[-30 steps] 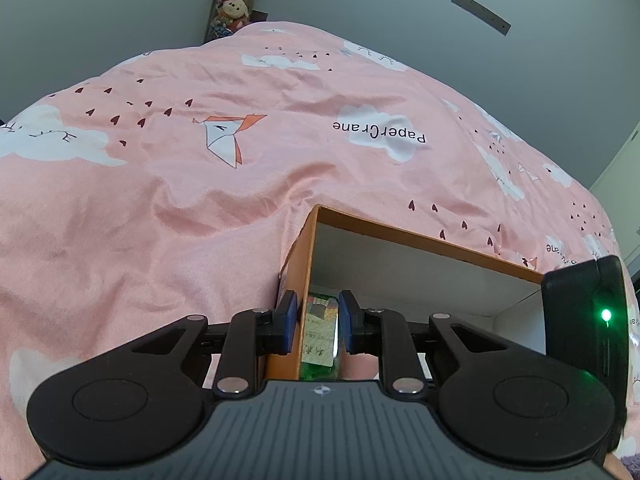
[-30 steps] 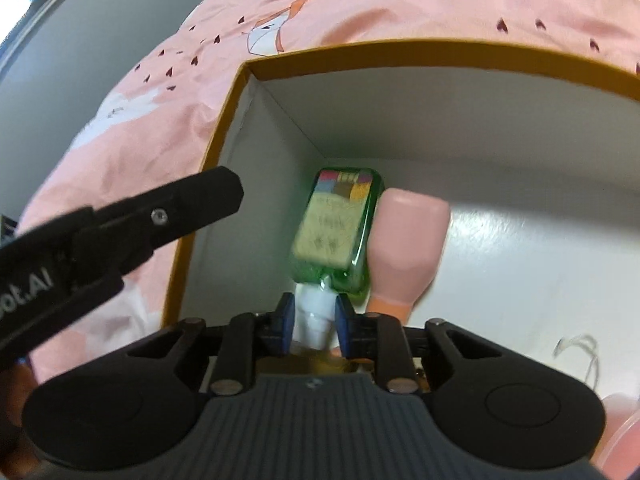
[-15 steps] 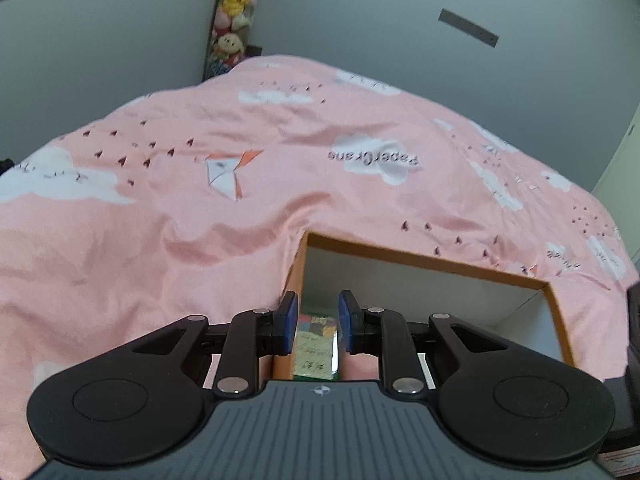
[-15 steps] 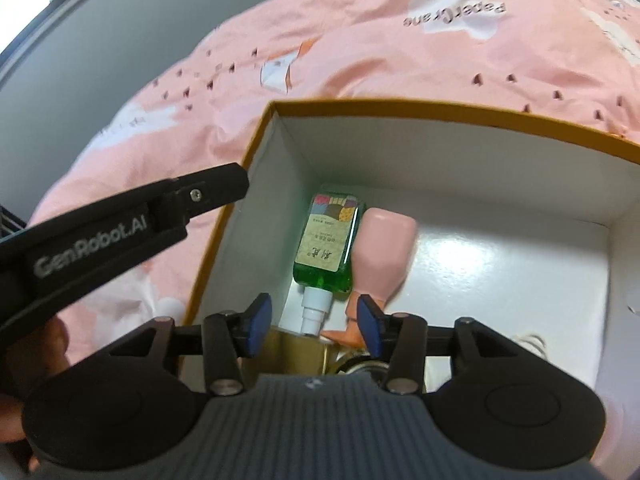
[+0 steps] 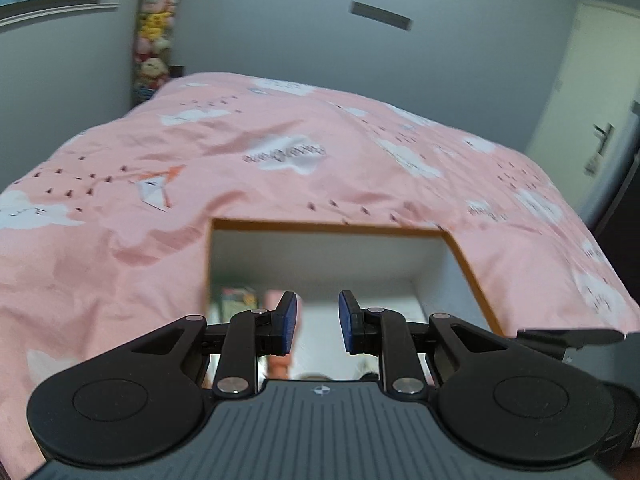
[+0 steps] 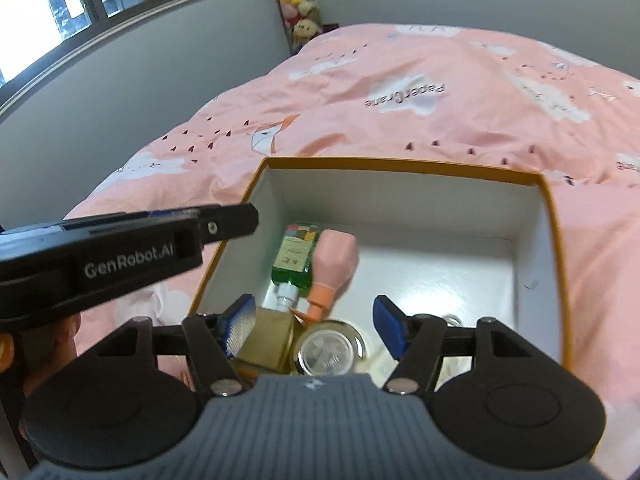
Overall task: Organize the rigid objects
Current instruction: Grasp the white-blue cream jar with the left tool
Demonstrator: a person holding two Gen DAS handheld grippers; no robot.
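Four rigid items: lying in the orange-rimmed white cardboard box [image 6: 550,216], centre of the right wrist view, on the pink cloud-print bed cover [image 6: 400,92].
Green bottle: flat green glass-like bottle with a paper label and white spray cap [image 6: 295,258], on its side by the box's left wall, touching the pink bottle; likely smooth and breakable, best taken across its flat faces.
Pink bottle: matte pink plastic bottle with an orange nozzle [image 6: 334,262]; probably light and stiff, hold at the body, not the nozzle.
Gold box: small gold carton [image 6: 268,336], lower centre; thin walls may dent.
Tin: round silver-lidded tin [image 6: 328,350]; slippery rim, grasp across its width.
Right gripper [image 6: 314,326]: jaws opening, above the items, nothing pressed between them.
Left gripper [image 5: 318,322]: nearly closed, empty, over the box.
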